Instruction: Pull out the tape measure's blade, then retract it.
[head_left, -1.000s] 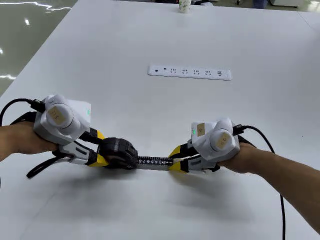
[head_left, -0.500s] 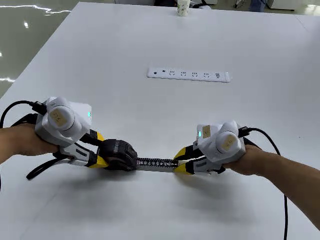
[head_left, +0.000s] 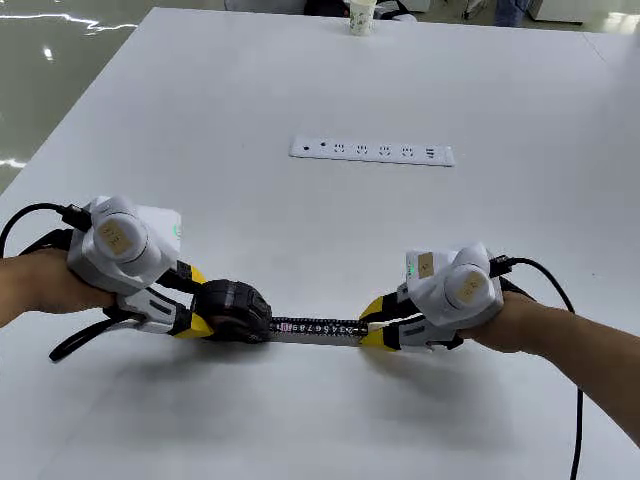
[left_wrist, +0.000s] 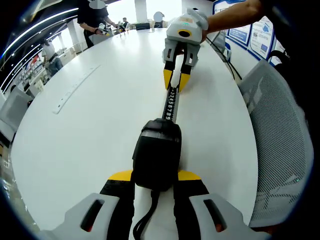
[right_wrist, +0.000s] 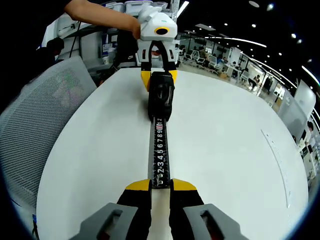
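While your left gripper (head_left: 200, 298) clamps the tape measure case (head_left: 232, 310), your right gripper (head_left: 372, 323), jaws pinching the blade (head_left: 318, 327), has drawn it longer; keep pulling.

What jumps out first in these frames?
Near the front of the white table, the left hand-held gripper clamps a black tape measure. The right hand-held gripper pinches the end of its blade, which stretches between them with its numbers showing. Farther back, a white power strip lies flat, and a paper cup stands at the far edge.
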